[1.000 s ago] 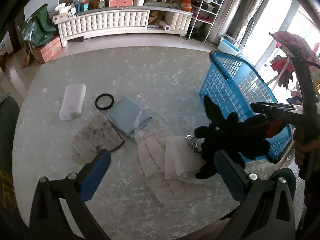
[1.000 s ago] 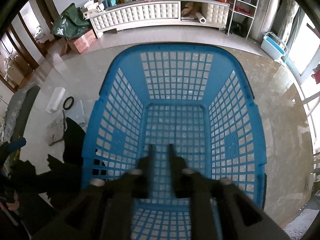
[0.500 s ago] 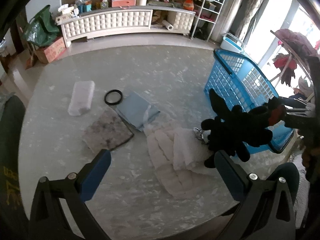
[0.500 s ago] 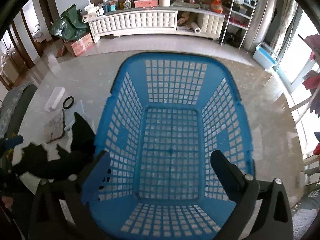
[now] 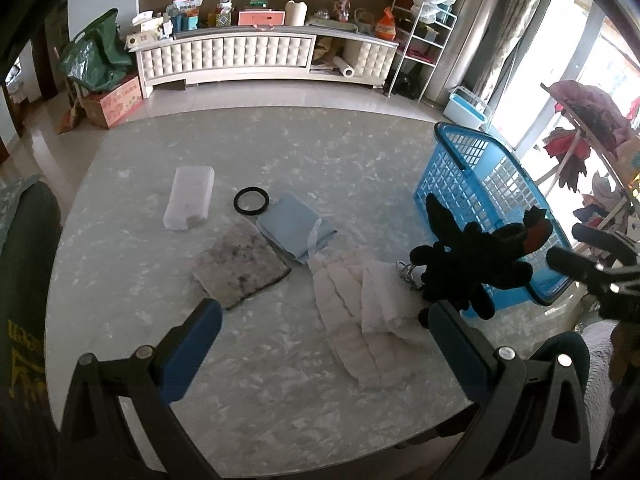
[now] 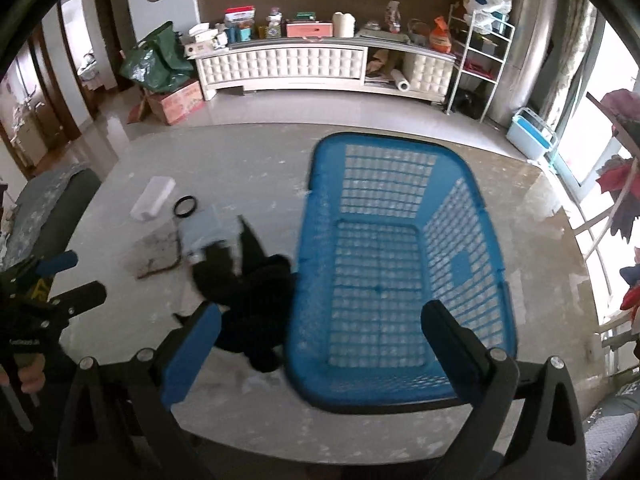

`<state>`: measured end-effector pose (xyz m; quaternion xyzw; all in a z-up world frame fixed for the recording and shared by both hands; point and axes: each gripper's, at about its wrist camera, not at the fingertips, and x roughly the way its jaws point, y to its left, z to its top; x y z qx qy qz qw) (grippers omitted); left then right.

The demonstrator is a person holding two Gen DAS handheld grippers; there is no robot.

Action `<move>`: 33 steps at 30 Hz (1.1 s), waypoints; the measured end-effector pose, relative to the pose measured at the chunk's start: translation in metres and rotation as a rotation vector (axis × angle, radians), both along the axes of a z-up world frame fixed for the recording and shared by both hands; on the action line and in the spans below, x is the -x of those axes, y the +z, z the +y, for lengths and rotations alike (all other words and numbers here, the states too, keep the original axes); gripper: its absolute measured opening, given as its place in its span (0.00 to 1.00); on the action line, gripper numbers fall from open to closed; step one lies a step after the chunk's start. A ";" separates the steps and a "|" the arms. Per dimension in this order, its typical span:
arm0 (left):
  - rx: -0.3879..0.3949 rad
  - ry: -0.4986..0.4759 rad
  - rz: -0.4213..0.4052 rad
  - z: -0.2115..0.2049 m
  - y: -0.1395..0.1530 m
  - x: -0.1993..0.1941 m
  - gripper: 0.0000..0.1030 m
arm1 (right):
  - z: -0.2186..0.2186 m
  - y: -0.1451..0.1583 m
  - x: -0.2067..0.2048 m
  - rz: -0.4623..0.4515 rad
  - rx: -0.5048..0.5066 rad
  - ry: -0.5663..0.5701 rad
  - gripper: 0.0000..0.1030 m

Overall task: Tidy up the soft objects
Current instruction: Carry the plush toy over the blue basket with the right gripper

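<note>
Black plush toy (image 5: 468, 264) hangs over the blue basket (image 6: 400, 240) rim, probably a missed drop. Right tool (image 6: 320, 340) gapes wide with nothing in it, and left tool (image 5: 320, 344) is open too over the worktop (image 5: 160, 300)

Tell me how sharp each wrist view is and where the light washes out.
Left wrist view: crisp; the white quilted cloth and black ring have clean edges, but the window at the right is blown out. Right wrist view: motion-smeared; the blue plastic lattice basket and black fabric item look soft, with glare on the right.
</note>
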<state>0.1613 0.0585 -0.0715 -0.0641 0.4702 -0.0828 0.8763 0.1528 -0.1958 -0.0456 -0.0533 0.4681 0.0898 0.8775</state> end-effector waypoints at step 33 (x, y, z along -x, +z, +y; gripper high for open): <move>-0.059 0.015 0.043 0.076 -0.025 -0.009 1.00 | 0.056 -0.016 -0.022 -0.014 -0.055 0.151 0.14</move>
